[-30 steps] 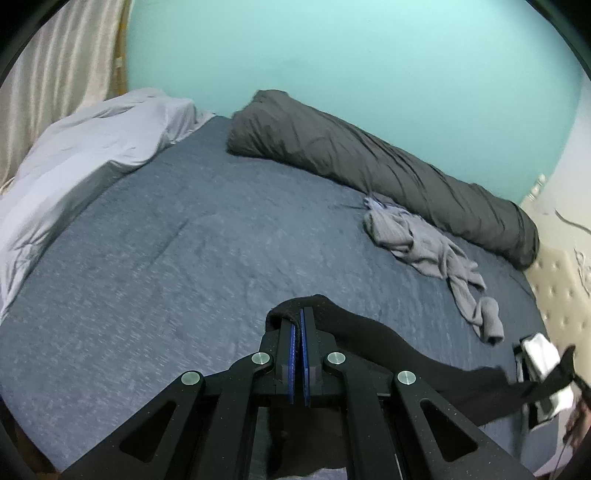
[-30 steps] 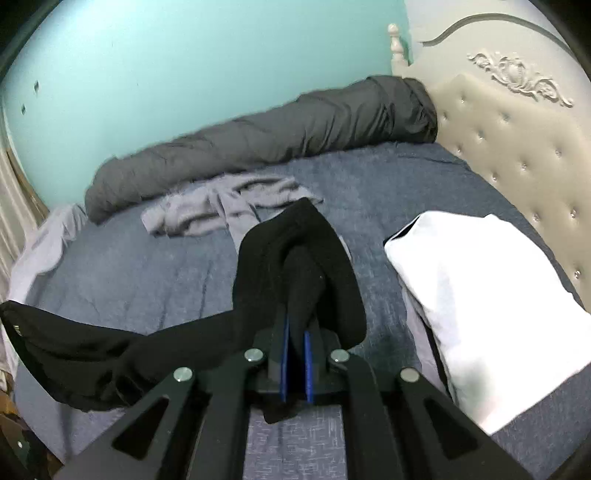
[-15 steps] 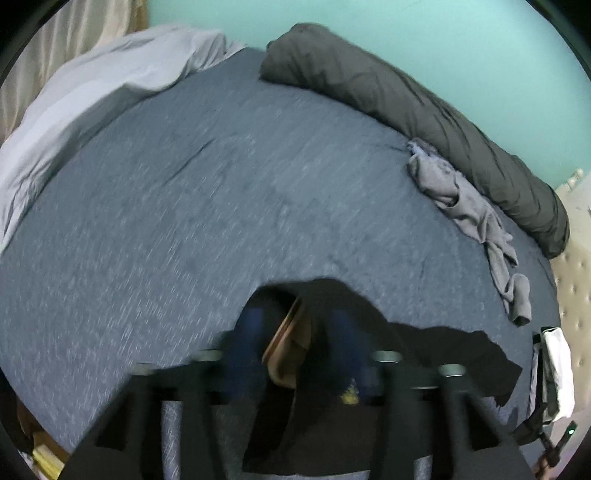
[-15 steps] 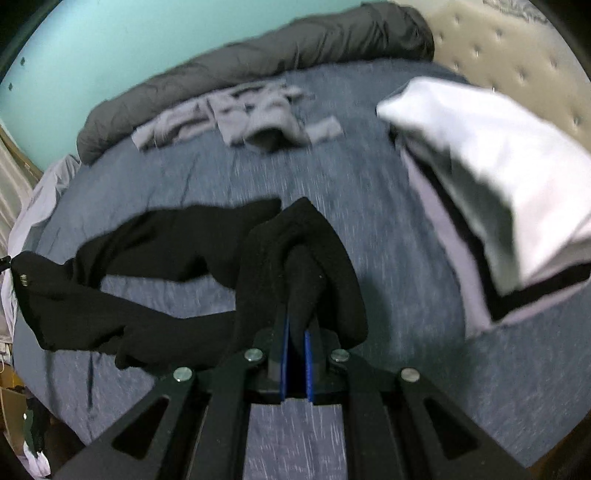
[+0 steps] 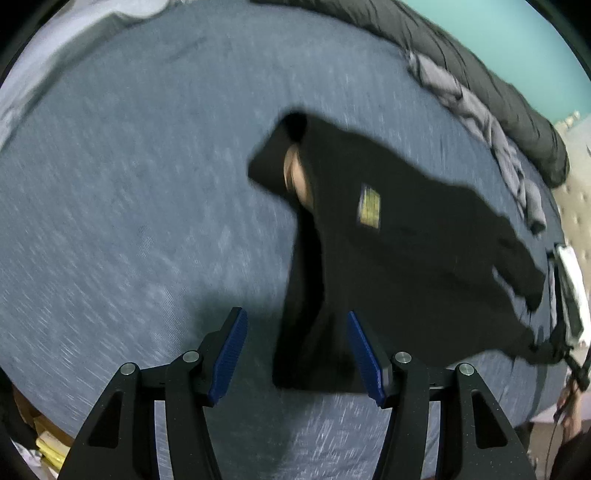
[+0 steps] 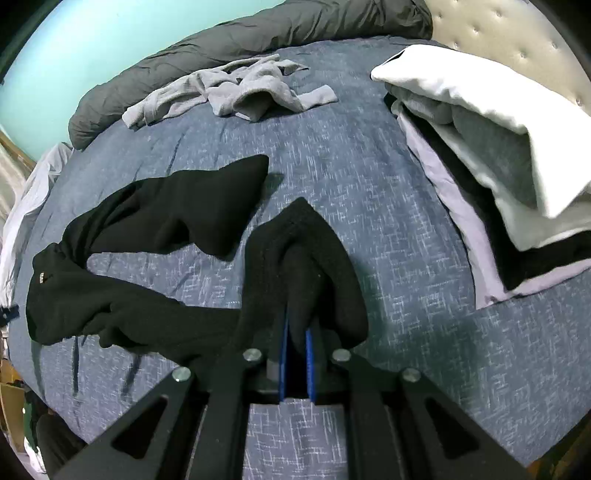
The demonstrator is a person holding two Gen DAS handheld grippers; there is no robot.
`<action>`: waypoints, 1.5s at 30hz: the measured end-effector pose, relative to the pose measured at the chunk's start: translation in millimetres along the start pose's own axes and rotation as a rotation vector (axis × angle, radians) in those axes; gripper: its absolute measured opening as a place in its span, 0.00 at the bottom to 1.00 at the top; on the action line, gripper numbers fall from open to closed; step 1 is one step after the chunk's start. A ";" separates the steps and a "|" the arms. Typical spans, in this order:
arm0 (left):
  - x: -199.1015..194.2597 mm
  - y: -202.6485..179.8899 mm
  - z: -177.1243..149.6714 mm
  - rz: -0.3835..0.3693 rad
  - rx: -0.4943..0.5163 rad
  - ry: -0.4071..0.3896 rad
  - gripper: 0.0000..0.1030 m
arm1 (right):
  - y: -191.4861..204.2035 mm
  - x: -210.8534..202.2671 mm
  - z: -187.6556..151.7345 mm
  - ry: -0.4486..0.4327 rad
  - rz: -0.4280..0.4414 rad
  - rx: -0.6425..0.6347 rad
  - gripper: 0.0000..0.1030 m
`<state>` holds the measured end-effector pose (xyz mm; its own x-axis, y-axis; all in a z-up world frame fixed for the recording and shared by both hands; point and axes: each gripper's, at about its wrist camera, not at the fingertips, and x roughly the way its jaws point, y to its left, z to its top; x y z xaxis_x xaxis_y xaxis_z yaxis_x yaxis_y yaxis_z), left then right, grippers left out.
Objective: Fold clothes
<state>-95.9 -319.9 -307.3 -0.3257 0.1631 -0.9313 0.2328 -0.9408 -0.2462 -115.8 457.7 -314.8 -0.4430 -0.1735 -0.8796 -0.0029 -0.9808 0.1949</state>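
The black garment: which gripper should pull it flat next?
Probably the right gripper: it is shut on the black garment. The left gripper is open, holding nothing.

A black knit garment (image 6: 155, 236) with a small yellow label (image 5: 370, 204) is lying on the blue heathered bed cover (image 6: 369, 177). A pale grey crumpled garment (image 6: 236, 88) is showing near the bed's far edge, beside a dark grey rolled duvet (image 6: 236, 40). White, grey and black folded clothes (image 6: 491, 147) are sitting stacked by the cream tufted headboard (image 6: 517, 33). The wall (image 6: 74, 48) is showing turquoise.
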 end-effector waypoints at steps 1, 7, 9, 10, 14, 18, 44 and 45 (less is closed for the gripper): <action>4.2 -1.1 -4.7 -0.007 -0.001 0.001 0.59 | -0.2 0.3 -1.0 0.001 0.001 0.001 0.08; 16.5 -5.9 -22.5 -0.059 0.018 -0.016 0.58 | -1.3 1.9 -7.2 0.007 0.004 0.010 0.09; 18.8 -6.6 -24.5 -0.063 0.025 -0.017 0.36 | -1.6 2.5 -9.2 0.009 0.005 0.013 0.10; 20.0 -7.1 -25.5 -0.065 0.029 -0.016 0.28 | -2.4 2.4 -10.5 0.008 0.005 0.017 0.10; 16.4 -9.6 -28.6 -0.054 0.053 -0.034 0.05 | -4.6 1.8 -15.5 0.002 0.013 0.029 0.10; 2.5 -12.4 -29.5 -0.046 0.089 -0.074 0.03 | -7.6 1.2 -21.6 0.005 0.020 0.032 0.10; -28.5 5.8 -22.1 -0.020 0.055 -0.147 0.03 | -24.9 -21.5 -6.8 0.012 -0.007 0.147 0.53; -27.8 5.9 -22.5 -0.018 0.056 -0.144 0.03 | -20.9 -16.0 -4.5 0.026 -0.014 0.141 0.53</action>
<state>-64.8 -323.4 -288.9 -0.4586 0.1393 -0.8777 0.1757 -0.9539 -0.2432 -104.6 480.6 -306.8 -0.4184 -0.1642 -0.8933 -0.1358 -0.9611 0.2403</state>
